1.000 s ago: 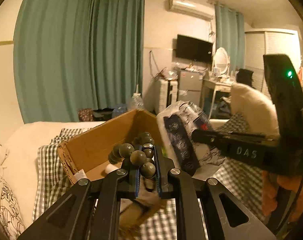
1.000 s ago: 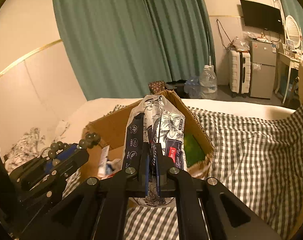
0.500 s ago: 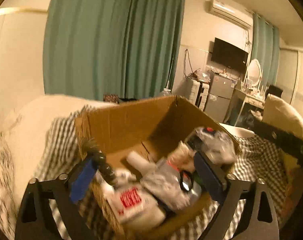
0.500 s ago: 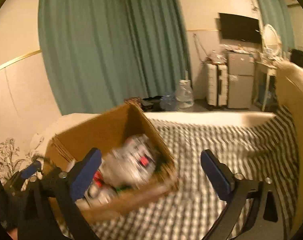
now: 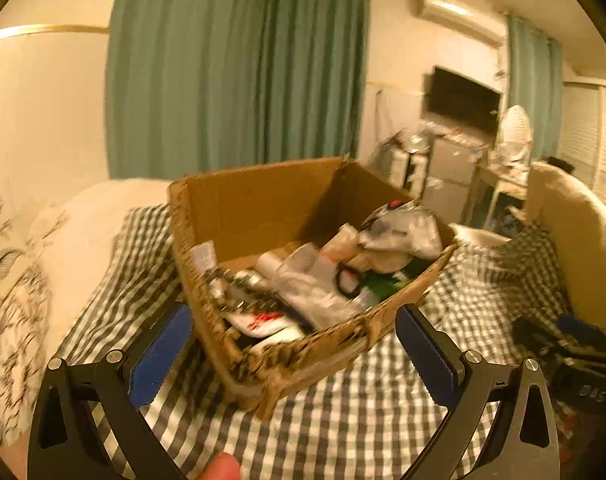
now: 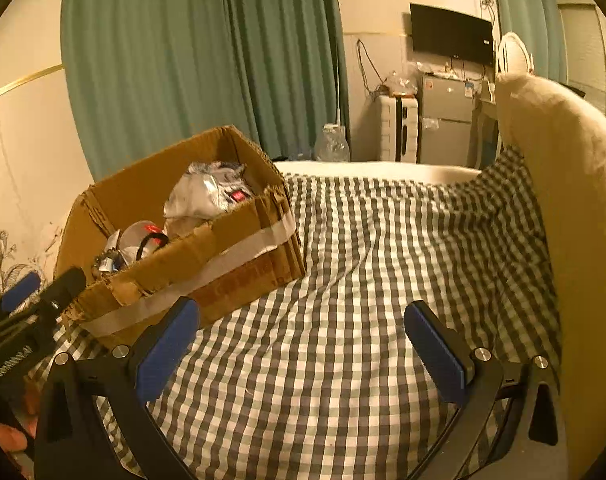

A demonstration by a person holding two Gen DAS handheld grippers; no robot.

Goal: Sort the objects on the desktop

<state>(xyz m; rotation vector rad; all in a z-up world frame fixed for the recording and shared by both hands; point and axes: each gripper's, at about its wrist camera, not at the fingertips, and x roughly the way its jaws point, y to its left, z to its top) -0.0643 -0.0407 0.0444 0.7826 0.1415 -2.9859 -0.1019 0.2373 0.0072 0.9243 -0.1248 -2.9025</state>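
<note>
Checked bedspread [image 6: 343,280], filled cardboard box [image 5: 263,196], both claws wide

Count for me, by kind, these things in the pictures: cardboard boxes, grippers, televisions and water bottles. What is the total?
cardboard box: 1
grippers: 2 (left gripper, right gripper, both open)
television: 1
water bottle: 1
Total: 5

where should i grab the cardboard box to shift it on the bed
Take the near long wall of the cardboard box, pinching its top rim from above. That torn, tape-banded wall faces the right tool, its rim is thin and exposed, and the contents behind it sit mostly lower. The whole box looks too wide to span.
</note>
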